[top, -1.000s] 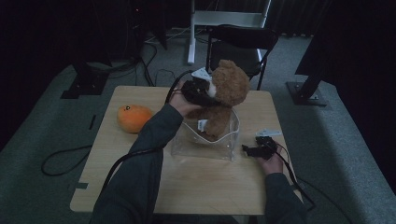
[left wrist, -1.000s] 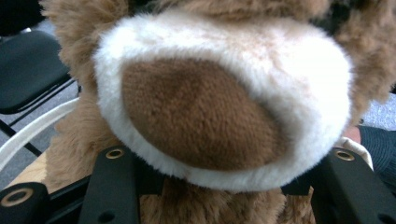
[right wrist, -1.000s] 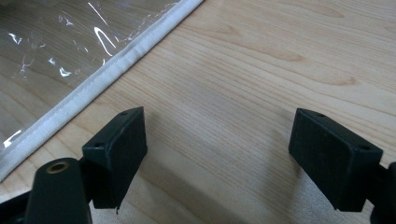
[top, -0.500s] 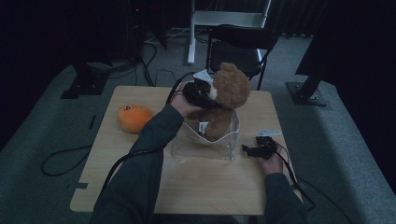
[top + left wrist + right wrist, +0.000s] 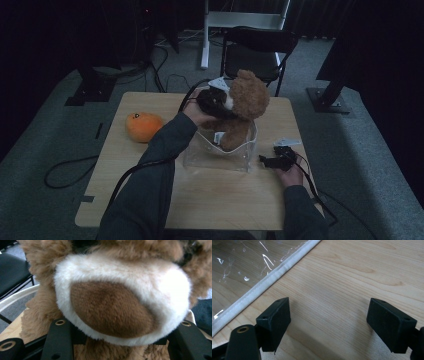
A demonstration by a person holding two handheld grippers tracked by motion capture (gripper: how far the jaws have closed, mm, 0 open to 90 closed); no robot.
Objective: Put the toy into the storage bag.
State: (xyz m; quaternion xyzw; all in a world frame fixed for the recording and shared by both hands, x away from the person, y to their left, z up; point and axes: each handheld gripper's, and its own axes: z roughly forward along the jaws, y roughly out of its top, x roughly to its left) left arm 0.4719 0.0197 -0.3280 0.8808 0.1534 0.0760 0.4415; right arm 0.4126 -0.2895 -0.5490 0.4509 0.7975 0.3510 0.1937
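left gripper (image 5: 216, 101), black with a cable trailing from it, is clenched on the head of the brown plush teddy bear (image 5: 243, 107); in the left gripper view its two black jaws rise on either side of the bear's cream muzzle (image 5: 120, 300), pressing into the fur at about 7 and 5 o'clock of the round brown nose patch. seen from the high view, the bear stands upright with its legs down inside the clear plastic bag with a white trimmed rim (image 5: 220, 152), which sits near the middle of the light wooden table (image 5: 130, 195); the head and shoulders rise above the bag's open top. right gripper (image 5: 272, 161) lies low on the table just beside the bag, at about 3 o'clock from it, with its jaws spread wide and nothing between them; the right gripper view shows bare wood grain between the two black pads and the bag's white edge (image 5: 265, 282) running across at 10 o'clock, apart from the jaws. round orange plush toy (image 5: 143, 126) rests on the table at 9 o'clock from the bag, well apart from it.
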